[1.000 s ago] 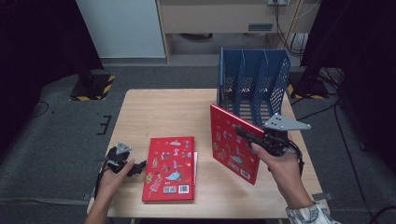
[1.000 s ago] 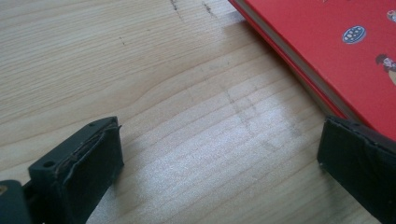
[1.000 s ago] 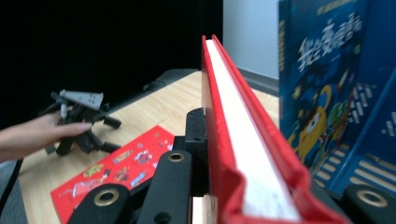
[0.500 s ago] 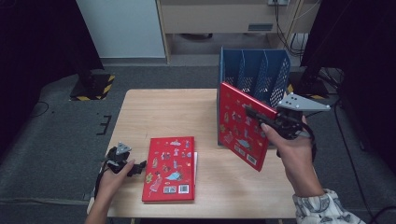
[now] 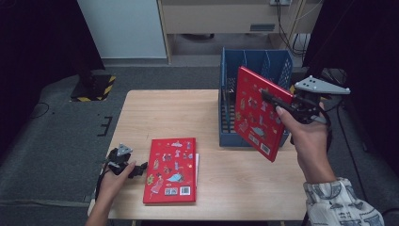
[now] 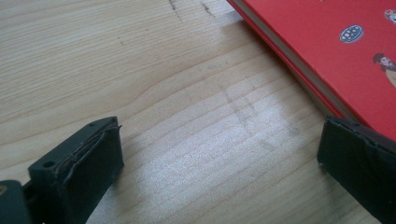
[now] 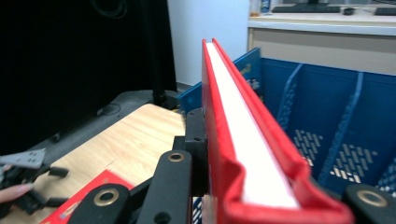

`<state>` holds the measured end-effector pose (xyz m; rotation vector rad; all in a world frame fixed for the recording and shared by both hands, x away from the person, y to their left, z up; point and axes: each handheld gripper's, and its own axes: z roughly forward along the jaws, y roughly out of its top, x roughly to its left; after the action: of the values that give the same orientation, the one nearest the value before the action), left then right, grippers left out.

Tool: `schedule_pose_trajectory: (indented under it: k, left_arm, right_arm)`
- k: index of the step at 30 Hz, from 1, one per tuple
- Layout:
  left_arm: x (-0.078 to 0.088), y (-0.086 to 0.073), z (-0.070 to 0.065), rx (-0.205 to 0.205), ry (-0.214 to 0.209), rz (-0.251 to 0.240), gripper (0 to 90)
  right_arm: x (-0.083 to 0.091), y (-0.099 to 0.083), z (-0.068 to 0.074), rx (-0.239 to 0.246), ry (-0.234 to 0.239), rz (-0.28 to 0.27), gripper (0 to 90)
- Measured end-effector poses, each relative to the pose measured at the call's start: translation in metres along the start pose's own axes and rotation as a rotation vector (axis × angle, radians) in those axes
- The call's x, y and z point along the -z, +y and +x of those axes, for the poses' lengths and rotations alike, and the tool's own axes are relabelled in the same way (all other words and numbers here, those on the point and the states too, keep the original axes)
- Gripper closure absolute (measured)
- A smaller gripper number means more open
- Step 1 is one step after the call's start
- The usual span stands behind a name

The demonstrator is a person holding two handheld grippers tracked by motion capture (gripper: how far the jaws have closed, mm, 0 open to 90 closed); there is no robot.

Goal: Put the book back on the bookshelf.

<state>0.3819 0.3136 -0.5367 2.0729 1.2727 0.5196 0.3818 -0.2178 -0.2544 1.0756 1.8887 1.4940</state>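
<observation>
The right hand (image 5: 308, 141) is raised above the right side of the table (image 5: 164, 113), forearm coming up from the lower right in a patterned sleeve (image 5: 341, 205), wrist cocked so the right gripper (image 5: 275, 101) points left toward the blue file rack (image 5: 256, 63). Its jaws are clamped on a red book (image 5: 256, 113), which is held in the air, tilted, its cover facing the camera and its upper edge level with the rack's top rim, in front of the rack's near face. In the right gripper view the book (image 7: 243, 140) runs edge-on between the jaws, white page block showing, with the rack's dividers (image 7: 327, 135) just beyond. The left hand (image 5: 115, 176) rests low at the table's near-left corner, its left gripper (image 5: 139, 168) pointing right, jaws spread apart with only bare wood between them; one jaw tip sits at the edge of a second red book (image 5: 171, 169) lying flat on the table. Both covers carry small printed pictures and a barcode label; no writing is legible.
</observation>
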Motion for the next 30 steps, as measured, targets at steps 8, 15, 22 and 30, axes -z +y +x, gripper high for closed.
schedule_pose_trajectory:
  k: [8,15,22,30]
  left_arm:
    - [0.0,0.0,0.0,-0.006,-0.004,0.001,0.0]
    - [0.0,0.0,0.001,-0.008,-0.006,0.0,0.0]
    - [0.0,0.001,0.001,-0.009,-0.006,0.004,0.0]
    - [-0.001,0.001,0.0,-0.008,-0.007,0.002,0.0]
  right_arm:
    - [-0.013,0.012,-0.012,0.005,-0.116,0.008,79.1]
    - [-0.037,0.011,-0.027,0.013,-0.221,0.024,79.2]
    - [-0.063,0.007,-0.042,-0.006,-0.277,0.024,79.1]
    - [-0.093,0.005,-0.058,-0.045,-0.318,0.023,79.1]
